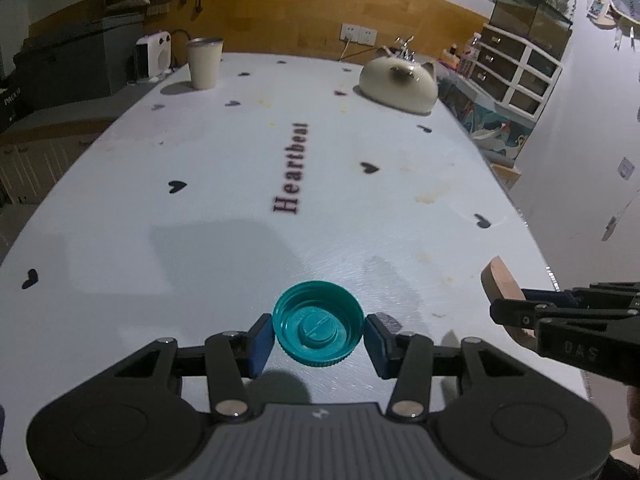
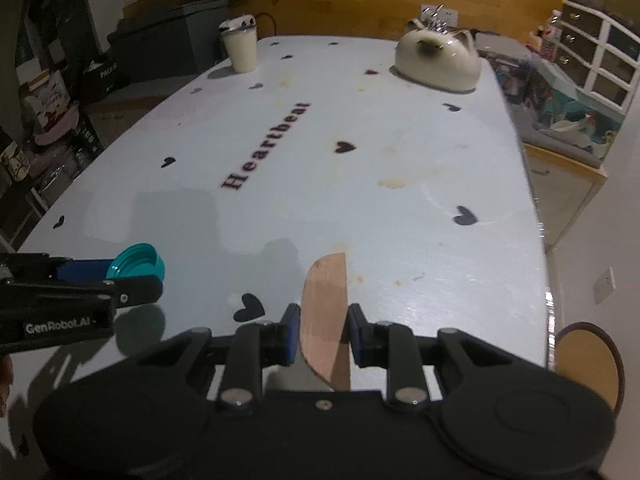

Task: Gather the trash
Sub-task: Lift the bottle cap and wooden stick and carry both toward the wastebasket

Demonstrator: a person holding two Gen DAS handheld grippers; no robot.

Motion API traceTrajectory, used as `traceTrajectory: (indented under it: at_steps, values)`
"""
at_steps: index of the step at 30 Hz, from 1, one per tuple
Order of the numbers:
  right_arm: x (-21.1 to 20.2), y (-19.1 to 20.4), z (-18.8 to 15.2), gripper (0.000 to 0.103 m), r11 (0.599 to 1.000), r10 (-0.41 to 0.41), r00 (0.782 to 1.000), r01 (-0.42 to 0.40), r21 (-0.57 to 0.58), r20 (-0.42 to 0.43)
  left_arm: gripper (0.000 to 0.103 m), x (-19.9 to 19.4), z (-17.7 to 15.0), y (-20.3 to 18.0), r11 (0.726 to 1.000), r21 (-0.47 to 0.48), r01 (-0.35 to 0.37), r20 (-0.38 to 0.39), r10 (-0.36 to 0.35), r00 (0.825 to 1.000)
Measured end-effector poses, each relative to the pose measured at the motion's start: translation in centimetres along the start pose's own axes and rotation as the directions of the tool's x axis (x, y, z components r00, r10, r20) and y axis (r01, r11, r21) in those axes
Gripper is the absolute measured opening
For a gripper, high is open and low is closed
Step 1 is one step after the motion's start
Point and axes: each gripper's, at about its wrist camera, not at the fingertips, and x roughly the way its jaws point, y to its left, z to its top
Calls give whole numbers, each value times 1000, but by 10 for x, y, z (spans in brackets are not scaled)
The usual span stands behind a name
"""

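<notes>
Table (image 1: 200,208): white cloth, black hearts, "Heartbeat" printed down the middle, brown stains toward the right side. Same table in right wrist view (image 2: 400,216).

Far end, right: cream cat-shaped pot (image 1: 398,82), also (image 2: 438,62). Far end, left: pale cup (image 1: 205,63), also (image 2: 240,50). The two stand well apart.

Left gripper (image 1: 319,338): jaws closed onto a teal cap (image 1: 319,334), blue pads touching its rim on both sides. Cap sits open side up, tilted a little toward the camera, above the near part of the table. Whether it touches the cloth, cannot tell. From the right wrist the left gripper (image 2: 136,276) comes in at the left edge with the cap (image 2: 138,264) at its tip.

Right gripper (image 2: 324,334): jaws closed on a flat brown scrap (image 2: 325,312), held on edge, its rounded end pointing forward over the near right part of the table. The left pad touches it; right pad contact is hard to see. In the left wrist view the right gripper (image 1: 496,312) enters from the right edge, scrap (image 1: 500,284) at its tip.

Cap and scrap are near each other, not touching.
</notes>
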Motion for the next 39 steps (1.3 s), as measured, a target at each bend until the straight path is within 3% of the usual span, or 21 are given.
traceTrajectory:
  at_steps: [13, 23, 39]
  values:
    - [-65, -12, -19, 26, 999, -30, 997, 27, 45, 66, 50, -48, -12, -23, 1000, -9, -9, 52, 9, 999]
    - [-113, -40, -35, 26, 996, -56, 990, 46, 79, 132, 50, -71, -18, -68, 1000, 12, -6, 92, 5, 996]
    - [-155, -167, -49, 26, 990, -67, 980, 41, 135, 190, 50, -70, -3, -205, 999, 39, -16, 137, 11, 991]
